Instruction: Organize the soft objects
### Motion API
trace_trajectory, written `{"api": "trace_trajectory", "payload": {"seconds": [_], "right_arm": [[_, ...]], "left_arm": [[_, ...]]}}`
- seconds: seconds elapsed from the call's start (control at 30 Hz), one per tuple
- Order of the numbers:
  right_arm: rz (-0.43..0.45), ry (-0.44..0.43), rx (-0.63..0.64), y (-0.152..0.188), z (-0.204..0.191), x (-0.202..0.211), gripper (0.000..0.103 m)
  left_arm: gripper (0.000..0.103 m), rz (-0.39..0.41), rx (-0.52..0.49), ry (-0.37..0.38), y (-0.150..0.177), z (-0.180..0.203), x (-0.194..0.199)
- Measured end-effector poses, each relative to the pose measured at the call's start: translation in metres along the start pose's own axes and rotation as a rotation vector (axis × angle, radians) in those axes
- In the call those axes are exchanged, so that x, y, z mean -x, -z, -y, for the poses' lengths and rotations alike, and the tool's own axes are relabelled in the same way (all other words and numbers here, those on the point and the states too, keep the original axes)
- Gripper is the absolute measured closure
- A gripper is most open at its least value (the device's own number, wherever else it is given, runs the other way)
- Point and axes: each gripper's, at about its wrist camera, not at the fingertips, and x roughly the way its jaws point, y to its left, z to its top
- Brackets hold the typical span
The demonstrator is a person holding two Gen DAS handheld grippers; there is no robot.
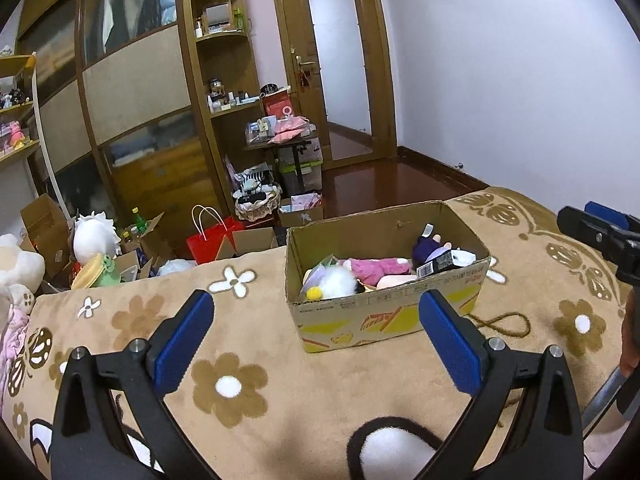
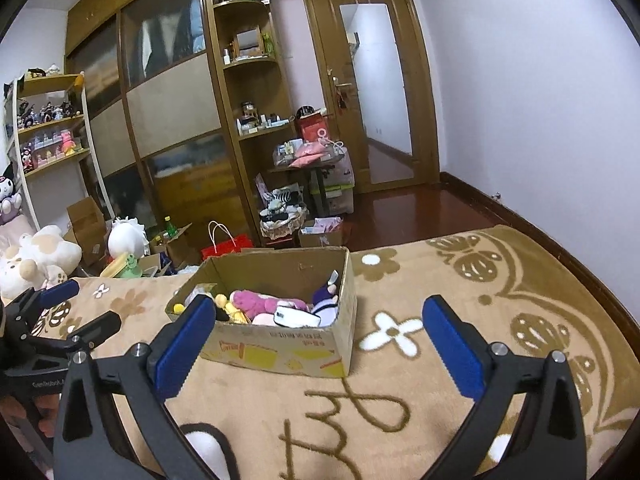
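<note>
A cardboard box (image 1: 384, 312) stands on the beige flowered blanket (image 1: 256, 344); it also shows in the right wrist view (image 2: 280, 350). Inside lie soft toys: a pink plush (image 1: 378, 267), a white fluffy toy (image 1: 338, 282), a purple doll (image 1: 426, 249); the pink plush (image 2: 260, 302) and purple doll (image 2: 326, 295) show in the right view too. My left gripper (image 1: 316, 338) is open and empty, just in front of the box. My right gripper (image 2: 320, 346) is open and empty, near the box's front. Each gripper shows at the other view's edge: the right one (image 1: 600, 228), the left one (image 2: 68, 308).
Beyond the blanket's far edge the floor holds cardboard boxes, a red paper bag (image 1: 214, 242), plush toys (image 2: 36, 258) and a white round plush (image 1: 96, 240). A wardrobe, shelves and a loaded small table (image 1: 282, 136) stand behind. A door (image 1: 340, 64) is at the back.
</note>
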Motion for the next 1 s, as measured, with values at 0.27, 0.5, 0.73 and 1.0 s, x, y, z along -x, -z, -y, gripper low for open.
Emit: {"api": "trace_trajectory", "payload": {"seconds": [0.27,0.5,0.73,1.0], "right_arm": [[-0.038,0.012,0.003,0.009,0.002,-0.01,0.0],[-0.051,0.004,-0.001,0.014,0.0,-0.014,0.0],[-0.054,0.013,0.003,0.016,-0.001,-0.016,0.0],[-0.052,0.018,0.008,0.017,-0.001,-0.017,0.0]], "left_arm": [[0.002,-0.008,0.019,0.008,-0.003,-0.007,-0.008],[0.002,-0.003,0.015,0.006,-0.005,-0.007,-0.011],[0.002,0.02,0.019,-0.002,-0.006,-0.008,-0.01],[0.002,0.015,0.03,0.004,-0.005,-0.01,-0.012]]}}
